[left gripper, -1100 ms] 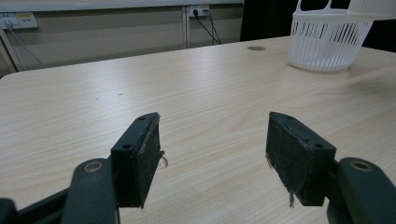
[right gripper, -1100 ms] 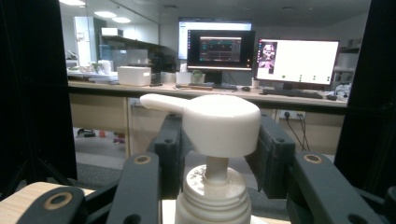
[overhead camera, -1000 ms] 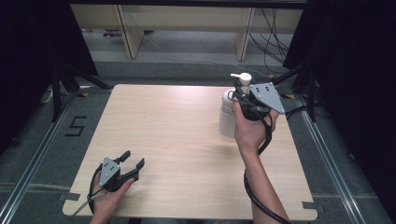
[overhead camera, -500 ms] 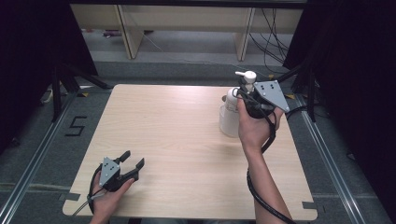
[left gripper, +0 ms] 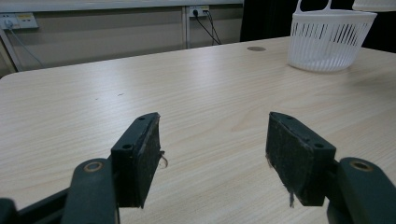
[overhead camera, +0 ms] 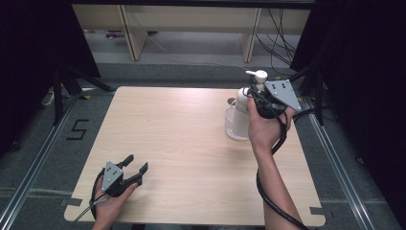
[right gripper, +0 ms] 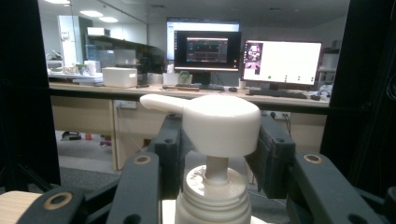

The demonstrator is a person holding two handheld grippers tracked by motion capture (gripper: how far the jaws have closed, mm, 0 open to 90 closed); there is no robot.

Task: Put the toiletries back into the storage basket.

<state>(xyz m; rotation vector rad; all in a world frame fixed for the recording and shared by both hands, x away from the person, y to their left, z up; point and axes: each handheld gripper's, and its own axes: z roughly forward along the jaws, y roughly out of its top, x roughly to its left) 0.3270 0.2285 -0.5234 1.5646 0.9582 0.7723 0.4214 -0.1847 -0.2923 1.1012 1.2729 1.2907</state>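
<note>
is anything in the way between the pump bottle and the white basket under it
Nothing visible. The right gripper is shut on the pump bottle, holding it just above the white basket on the table. Only open air shows between bottle and basket. The left gripper rests far off, open.

The pump bottle is white from its pump head down to its collar. The basket is white too, its wall patterned with narrow upright slots. Both tools, left and right, are black with grey top plates. The table is pale wood with a fine grain.
</note>
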